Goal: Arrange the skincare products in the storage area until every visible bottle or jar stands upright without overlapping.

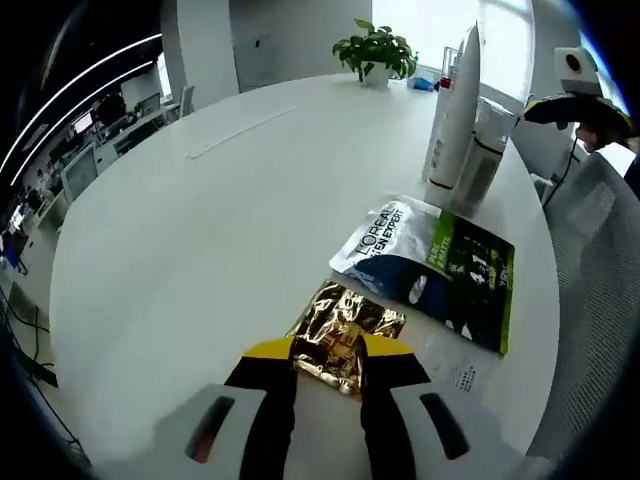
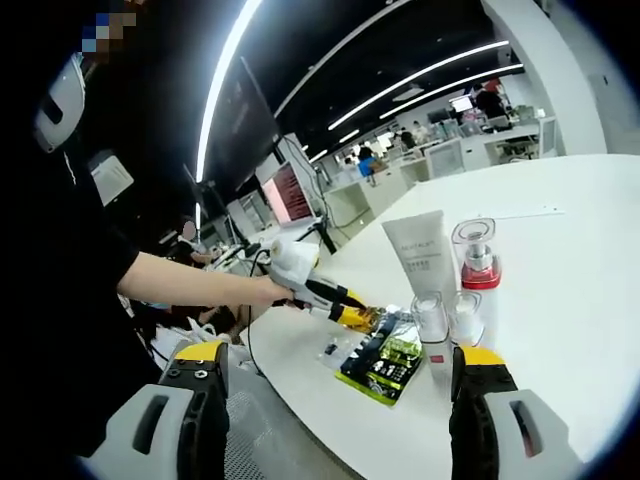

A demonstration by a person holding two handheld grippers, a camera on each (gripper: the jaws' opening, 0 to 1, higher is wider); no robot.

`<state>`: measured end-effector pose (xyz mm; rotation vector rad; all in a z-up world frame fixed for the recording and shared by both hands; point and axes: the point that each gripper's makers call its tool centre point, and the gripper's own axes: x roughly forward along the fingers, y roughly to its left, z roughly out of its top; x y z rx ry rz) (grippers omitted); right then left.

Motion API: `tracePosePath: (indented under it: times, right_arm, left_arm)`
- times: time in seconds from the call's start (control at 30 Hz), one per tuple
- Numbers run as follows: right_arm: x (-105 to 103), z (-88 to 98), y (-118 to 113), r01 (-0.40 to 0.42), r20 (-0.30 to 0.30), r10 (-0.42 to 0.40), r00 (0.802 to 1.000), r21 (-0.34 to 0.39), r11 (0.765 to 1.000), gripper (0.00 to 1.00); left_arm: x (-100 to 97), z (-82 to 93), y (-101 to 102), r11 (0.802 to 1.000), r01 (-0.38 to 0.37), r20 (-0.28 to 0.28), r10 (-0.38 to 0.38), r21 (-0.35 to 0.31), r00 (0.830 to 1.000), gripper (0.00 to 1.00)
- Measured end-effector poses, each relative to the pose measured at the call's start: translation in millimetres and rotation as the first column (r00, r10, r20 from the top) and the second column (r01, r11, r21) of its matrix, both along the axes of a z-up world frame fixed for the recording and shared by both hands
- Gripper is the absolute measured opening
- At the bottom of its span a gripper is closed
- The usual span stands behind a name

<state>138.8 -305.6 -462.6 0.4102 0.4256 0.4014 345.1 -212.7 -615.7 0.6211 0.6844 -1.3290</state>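
Observation:
A crinkled gold foil sachet point(image 1: 345, 340) lies on the white round table point(image 1: 200, 250), its near end pinched between my left gripper's point(image 1: 330, 352) yellow-tipped jaws. Beyond it lie a silver L'Oreal sachet point(image 1: 385, 250) and a green-black sachet point(image 1: 470, 280), overlapping. Behind them stand a tall white tube point(image 1: 458, 100) and a clear-capped bottle point(image 1: 485, 150). The right gripper view shows the white tube point(image 2: 420, 265), a red-banded pump bottle point(image 2: 475, 260) and two small clear-capped bottles point(image 2: 432, 325) upright beside the green-black sachet point(image 2: 380, 360). My right gripper point(image 2: 340, 395) hangs wide open off the table's edge.
A potted plant point(image 1: 375, 50) stands at the table's far side. A grey mesh chair point(image 1: 600, 300) sits by the table edge. A small printed card point(image 1: 465, 375) lies near the sachets. The person's arm point(image 2: 190, 285) holds the left gripper point(image 2: 335, 300) over the table.

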Motion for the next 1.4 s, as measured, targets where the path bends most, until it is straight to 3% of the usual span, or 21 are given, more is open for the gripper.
tracePosePath:
  times: [0.13,0.3,0.43,0.53,0.57,0.63,0.67,0.73,0.77,0.8,0.87,0.97,1.0,1.07,1.13,1.17,1.2,1.23,1.3,1.33,1.4]
  right_arm:
    - [0.0,0.3,-0.4,-0.005,0.002,0.005,1.000,-0.008,1.000,0.98]
    - [-0.7,-0.5,-6.3,-0.003,-0.001,0.003,1.000,-0.030,1.000,0.99]
    - [-1.9,4.0,-13.9,0.010,0.013,-0.009,1.000,-0.063,0.998,0.99]
    - [-4.5,6.6,-19.7,0.034,0.026,-0.032,0.999,-0.074,0.997,0.99]
    - [-5.6,6.2,-22.1,0.043,0.025,-0.041,0.999,-0.081,0.996,0.99]
    - [-6.4,4.2,-36.6,0.115,0.040,-0.110,0.993,-0.159,0.981,0.99]
    - [-10.1,1.3,-41.0,0.125,0.039,-0.120,0.992,-0.199,0.972,0.99]
    - [-15.0,-2.1,-42.9,0.135,0.027,-0.132,0.991,-0.203,0.970,0.99]
    - [-18.1,-4.5,-45.4,0.146,0.030,-0.143,0.989,-0.202,0.968,0.99]
    - [-20.3,-5.3,-46.3,0.153,0.032,-0.150,0.988,-0.200,0.968,0.99]
    - [-25.9,-9.6,-48.2,0.161,0.020,-0.161,0.987,-0.207,0.965,0.99]
    - [-31.7,-12.9,-51.0,0.174,0.015,-0.175,0.984,-0.229,0.958,0.99]
    - [-32.1,-12.0,-53.0,0.180,0.021,-0.181,0.983,-0.241,0.954,0.99]
    - [-31.6,-10.3,-53.8,0.181,0.033,-0.179,0.983,-0.252,0.951,0.99]
    - [-32.8,-12.7,-53.0,0.181,0.028,-0.180,0.983,-0.253,0.950,0.99]
    - [-33.2,-14.2,-53.3,0.181,0.028,-0.180,0.983,-0.259,0.949,0.99]
    - [-32.9,-15.1,-55.0,0.190,0.035,-0.187,0.982,-0.272,0.943,0.99]
    - [-31.6,-15.5,-57.5,0.209,0.049,-0.204,0.978,-0.274,0.939,0.99]
    - [-31.5,-15.8,-55.5,0.206,0.040,-0.204,0.978,-0.287,0.935,0.99]
    - [-31.0,-13.9,-52.9,0.201,0.057,-0.192,0.980,-0.300,0.933,0.99]
    - [-30.1,-13.3,-49.4,0.192,0.073,-0.179,0.981,-0.307,0.932,0.99]
  left_arm:
    - [4.4,10.9,1.4,0.999,-0.050,-0.012,0.050,-0.007,0.999,0.29]
    - [6.6,53.5,3.3,0.984,-0.139,-0.021,0.137,-0.110,0.990,0.32]
    - [8.6,84.5,18.6,0.948,-0.243,-0.040,0.240,-0.207,0.970,0.41]
    - [-12.8,119.0,33.9,0.892,-0.343,-0.088,0.332,-0.296,0.939,0.46]
    - [-18.6,122.7,39.8,0.881,-0.365,-0.111,0.347,-0.300,0.931,0.47]
    - [-31.5,134.3,52.9,0.830,-0.447,-0.174,0.412,-0.334,0.894,0.47]
    - [-37.4,140.3,58.8,0.807,-0.466,-0.191,0.425,-0.363,0.885,0.50]
    - [-45.7,147.9,69.7,0.771,-0.506,-0.213,0.460,-0.386,0.862,0.56]
    - [-52.2,153.3,75.3,0.740,-0.533,-0.230,0.482,-0.409,0.845,0.60]
    - [-58.3,155.8,77.4,0.727,-0.541,-0.242,0.485,-0.422,0.841,0.64]
    - [-77.2,158.2,82.2,0.742,-0.526,-0.214,0.482,-0.416,0.850,0.74]
    - [-94.7,167.9,81.7,0.741,-0.477,-0.151,0.465,-0.471,0.872,0.82]
    - [-103.1,168.9,79.2,0.753,-0.453,-0.114,0.458,-0.478,0.881,0.84]
    - [-111.3,166.3,76.7,0.793,-0.386,-0.009,0.434,-0.471,0.901,0.87]
    - [-114.8,153.4,77.8,0.827,-0.340,0.072,0.412,-0.449,0.908,0.91]
    - [-118.7,151.9,75.0,0.817,-0.343,0.057,0.414,-0.463,0.909,0.95]
    - [-119.7,153.5,69.5,0.777,-0.352,0.012,0.420,-0.521,0.908,0.99]
    - [-120.1,154.5,67.7,0.766,-0.362,-0.001,0.426,-0.531,0.905,0.99]
    - [-110.6,162.8,68.6,0.733,-0.384,0.002,0.465,-0.562,0.885,0.98]
    - [-103.6,169.4,71.2,0.693,-0.397,-0.016,0.487,-0.601,0.873,0.99]
    - [-96.7,167.6,79.6,0.652,-0.454,-0.059,0.533,-0.608,0.844,0.99]
